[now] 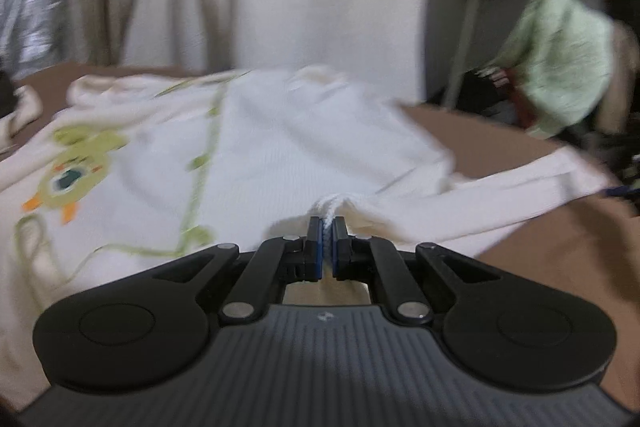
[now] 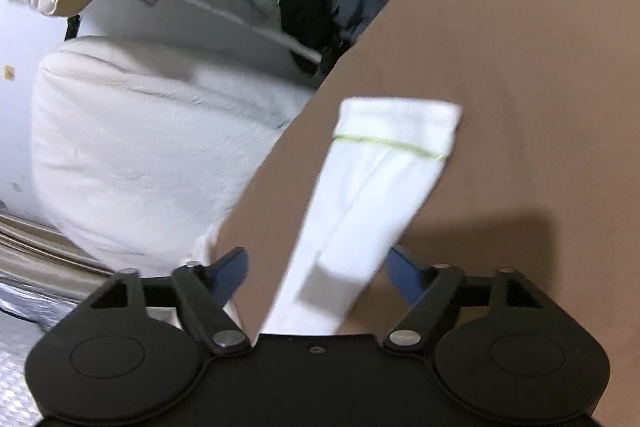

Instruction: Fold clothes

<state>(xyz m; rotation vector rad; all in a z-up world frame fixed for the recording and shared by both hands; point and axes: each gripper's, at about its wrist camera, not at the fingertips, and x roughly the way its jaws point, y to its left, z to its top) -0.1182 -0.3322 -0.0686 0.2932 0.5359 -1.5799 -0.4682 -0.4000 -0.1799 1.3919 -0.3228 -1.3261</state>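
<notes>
The fold looks barely begun: the white top [image 1: 256, 151] with a green cartoon print lies mostly spread on the brown tabletop [image 1: 552, 247], one side already turned over. The left tongs [image 1: 328, 243] are pinched tight on a bunched bit of its fabric near the armpit. The right tongs [image 2: 316, 267] stand wide apart, the sleeve [image 2: 380, 183] running out flat between their fingers, not gripped. Sleeves and body likely remain to fold.

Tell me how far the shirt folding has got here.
Early. Done: white shirt spread on the brown surface. In hand: left gripper pinches its fabric; right gripper is open around the sleeve. Left: sleeve lies extended, unfolded.
</notes>
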